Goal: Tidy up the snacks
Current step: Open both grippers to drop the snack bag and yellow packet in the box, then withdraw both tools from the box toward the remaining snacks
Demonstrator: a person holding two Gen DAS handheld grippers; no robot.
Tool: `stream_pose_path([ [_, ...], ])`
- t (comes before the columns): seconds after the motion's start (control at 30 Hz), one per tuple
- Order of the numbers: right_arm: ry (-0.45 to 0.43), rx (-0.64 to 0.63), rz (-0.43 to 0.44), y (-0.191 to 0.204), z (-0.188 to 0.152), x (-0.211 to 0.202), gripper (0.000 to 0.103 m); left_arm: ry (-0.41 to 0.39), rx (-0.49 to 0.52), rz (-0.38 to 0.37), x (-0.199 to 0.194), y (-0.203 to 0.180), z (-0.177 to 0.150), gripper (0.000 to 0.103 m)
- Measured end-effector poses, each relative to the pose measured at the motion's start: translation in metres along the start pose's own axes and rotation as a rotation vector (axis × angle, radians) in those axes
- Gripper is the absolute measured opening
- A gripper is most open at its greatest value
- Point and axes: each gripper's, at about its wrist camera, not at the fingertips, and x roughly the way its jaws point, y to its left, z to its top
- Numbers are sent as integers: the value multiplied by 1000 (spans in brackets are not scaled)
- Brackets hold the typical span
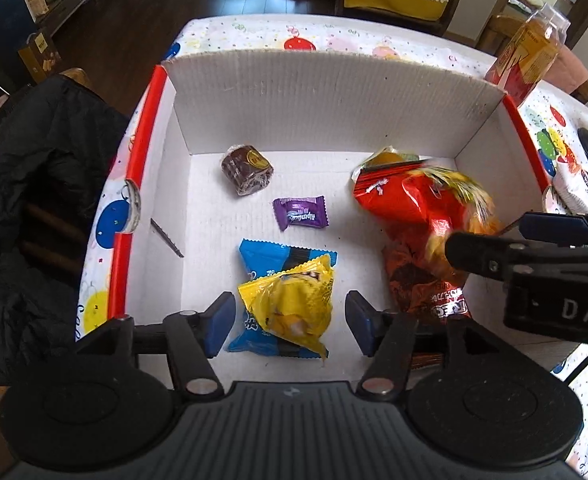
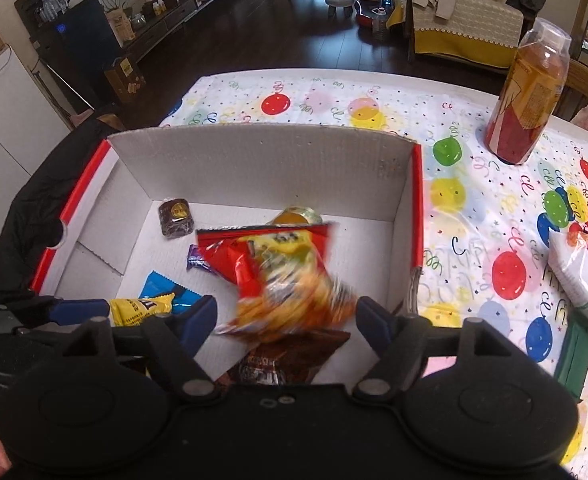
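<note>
Between the blue pads of the left gripper [image 1: 289, 322], a crumpled yellow plastic snack packet [image 1: 289, 304] is seen lying on top of a flat blue foil wrapper [image 1: 267, 258], near the front of the white corrugated cardboard box with red edges [image 1: 294, 92]. The jaws are spread and the pads aren't touching the packet on either side, so nothing is pinched. Over on the right, the right gripper [image 2: 285, 316] is also held spread, with a blurry red-and-orange crinkly chip bag [image 2: 289, 276] framed between its pads but not pressed by them; whether the bag is resting or mid-drop can't be told from the blur. A dark brown-orange snack pouch [image 2: 289, 354] is partly covered by that bag. Further in, a small purple candy wrapper [image 1: 300, 213] is found mid-floor, and a round brown wrapped cake with a gold sticker [image 1: 247, 169] sits toward the far left. An orange-topped item [image 1: 390, 158] is tucked behind the chip bag. Outside the box, on the balloon-print tablecloth [image 2: 506, 216], a clear bottle of amber drink with a red label [image 2: 530, 92] stands far right, and a white printed pouch [image 2: 582, 276] lies near the right edge.
</note>
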Motion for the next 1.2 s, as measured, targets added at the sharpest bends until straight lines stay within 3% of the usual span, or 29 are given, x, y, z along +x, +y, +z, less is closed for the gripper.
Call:
stream_pose_path([
  [0.33,-62,25,23,-5,-11,-40,83,-79,-4,-6,-33,2,-10,63],
  [0.43,-89,35,38,-7,-15,-55,92,-106,-3,-11,-45,0,-13,63],
  [0.57,-123,39,55,-7,-20,-77,92,-145,3,-25,-62,-4,-16,63],
  [1.03,-225,50,58,-34,-47,-146,102,-274,54,-80,-114,-44,-26,66],
  [1.13,-244,61,37,-49,-56,-156,103,-291,63,-88,-120,-58,-27,77],
  [1.2,-256,58,17,-59,-63,-161,103,-298,68,-94,-121,-69,-28,78],
])
